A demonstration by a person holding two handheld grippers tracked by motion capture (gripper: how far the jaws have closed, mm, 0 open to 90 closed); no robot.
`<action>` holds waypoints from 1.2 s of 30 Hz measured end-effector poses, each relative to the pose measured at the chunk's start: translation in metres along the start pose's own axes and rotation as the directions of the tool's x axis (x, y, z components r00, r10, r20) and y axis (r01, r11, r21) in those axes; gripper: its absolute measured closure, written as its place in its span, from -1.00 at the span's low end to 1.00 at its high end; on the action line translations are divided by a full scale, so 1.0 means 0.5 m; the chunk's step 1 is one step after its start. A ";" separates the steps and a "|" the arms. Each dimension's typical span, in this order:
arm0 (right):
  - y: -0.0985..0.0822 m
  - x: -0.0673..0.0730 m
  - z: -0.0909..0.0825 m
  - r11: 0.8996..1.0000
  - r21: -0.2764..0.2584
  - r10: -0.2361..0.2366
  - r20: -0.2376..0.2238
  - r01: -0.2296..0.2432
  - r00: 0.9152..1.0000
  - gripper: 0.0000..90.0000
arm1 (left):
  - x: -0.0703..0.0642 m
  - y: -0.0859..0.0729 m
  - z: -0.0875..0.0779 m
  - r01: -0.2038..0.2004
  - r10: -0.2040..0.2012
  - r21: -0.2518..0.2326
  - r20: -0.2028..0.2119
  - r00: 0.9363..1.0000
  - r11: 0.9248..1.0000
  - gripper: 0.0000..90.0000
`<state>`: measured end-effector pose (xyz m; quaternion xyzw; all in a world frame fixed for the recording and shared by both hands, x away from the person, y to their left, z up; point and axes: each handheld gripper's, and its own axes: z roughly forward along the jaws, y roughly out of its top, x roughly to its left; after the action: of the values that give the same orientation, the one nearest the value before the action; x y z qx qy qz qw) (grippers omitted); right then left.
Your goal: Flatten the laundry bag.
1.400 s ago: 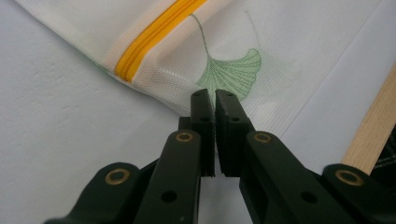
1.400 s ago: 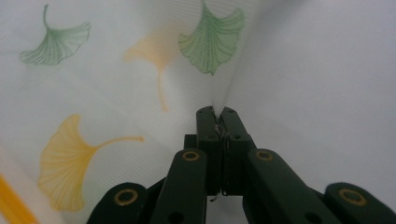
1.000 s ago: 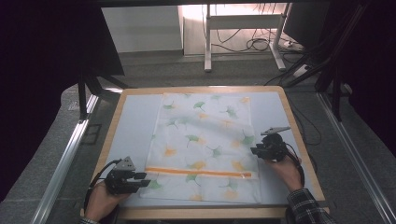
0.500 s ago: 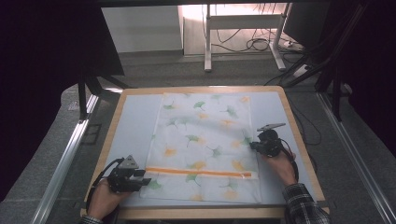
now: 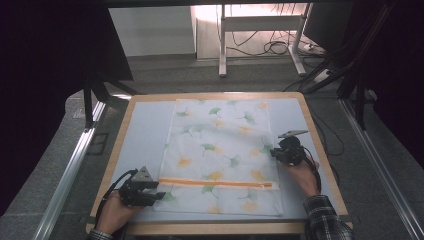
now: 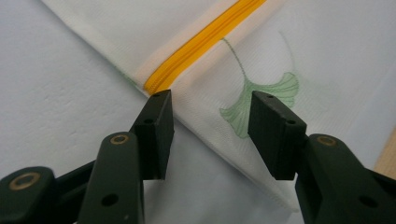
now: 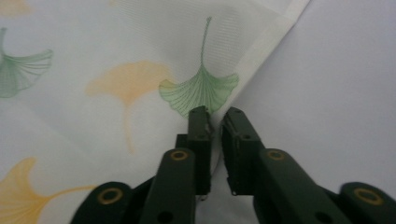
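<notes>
High view: a white pillowcase [image 5: 220, 155] printed with green and orange ginkgo leaves lies flat on a pale blue mat inside a wooden-rimmed table [image 5: 320, 150], its orange zipper [image 5: 215, 183] running across near the person's end. Bare mat shows on both long sides of the cloth, wider on the left, with narrower strips at the far and near ends.

The left gripper [image 5: 159, 195] sits at the near left corner of the cloth, beside the zipper's left end. Left gripper view: its jaws stand about half open and have just been opening; the cloth's edge passes across the gap between them, the pads [image 6: 154, 135] not pressing on it, the zipper's end [image 6: 159, 85] just beyond the left jaw.

The right gripper [image 5: 274, 153] rests at the cloth's right edge, about midway along it. Right gripper view: its jaws are nearly closed, with a thin slit between the pads [image 7: 200, 140], and have just opened slightly from a tighter pinch. The hemmed edge [image 7: 266, 51] runs right at their tips; whether fabric is caught there cannot be told. Open mat lies to their right.
</notes>
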<state>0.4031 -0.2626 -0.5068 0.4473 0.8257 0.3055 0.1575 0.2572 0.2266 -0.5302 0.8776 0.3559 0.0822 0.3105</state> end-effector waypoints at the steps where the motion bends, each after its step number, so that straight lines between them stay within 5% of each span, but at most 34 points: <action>1: -0.001 -0.001 -0.005 1.000 -0.012 0.006 -0.002 -0.006 1.000 0.63 | 0.002 0.000 0.000 0.003 -0.003 0.005 0.000 1.000 1.000 0.11; 7: 0.033 -0.033 -0.006 0.996 -0.088 0.018 0.046 -0.013 0.999 0.42 | -0.002 0.005 0.007 -0.003 0.004 0.026 -0.030 1.000 1.000 0.23; 11: 0.089 -0.068 0.035 0.994 -0.102 0.049 0.071 -0.041 0.996 0.42 | -0.001 0.005 0.008 0.006 -0.006 0.023 -0.025 1.000 1.000 0.26; 18: 0.143 -0.089 0.129 0.997 -0.035 0.075 0.124 -0.072 0.989 0.28 | -0.001 0.003 0.007 0.007 -0.007 0.018 -0.023 1.000 1.000 0.26; 21: 0.157 -0.079 0.148 0.993 -0.006 0.118 0.139 -0.118 0.983 0.95 | -0.001 0.004 0.008 0.004 -0.003 0.020 -0.025 1.000 1.000 0.26; 24: 0.167 -0.069 0.151 0.997 0.025 0.070 0.172 -0.075 0.983 0.98 | 0.000 0.004 0.008 0.003 -0.002 0.020 -0.024 1.000 1.000 0.25; 25: 0.179 -0.069 0.151 0.999 0.009 0.039 0.215 -0.042 0.976 0.98 | -0.001 0.004 0.007 0.000 0.001 0.023 -0.026 1.000 1.000 0.25; 27: 0.186 -0.077 0.149 0.998 -0.019 0.057 0.215 -0.054 0.975 0.98 | -0.001 0.004 0.007 -0.006 0.006 0.022 -0.028 1.000 1.000 0.24; 28: 0.192 -0.094 0.156 0.994 -0.017 0.111 0.171 -0.109 0.979 0.94 | -0.002 0.005 0.008 -0.008 0.008 0.022 -0.028 1.000 1.000 0.24; 32: 0.185 -0.090 0.156 0.999 -0.019 0.050 0.211 -0.047 0.976 0.70 | -0.001 0.004 0.007 -0.008 0.008 0.019 -0.017 1.000 1.000 0.20; 33: 0.179 -0.088 0.138 0.998 -0.054 0.051 0.146 -0.044 0.988 0.49 | -0.001 0.004 0.008 -0.009 0.010 0.015 -0.015 1.000 1.000 0.13; 36: 0.161 -0.070 0.113 0.998 -0.055 0.010 0.076 -0.006 0.997 0.31 | 0.004 0.005 0.006 0.016 -0.016 -0.014 -0.016 1.000 1.000 -0.04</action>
<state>0.5043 -0.2380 -0.4987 0.4575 0.8087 0.3111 0.1999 0.2613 0.2248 -0.5311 0.8718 0.3647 0.0895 0.3144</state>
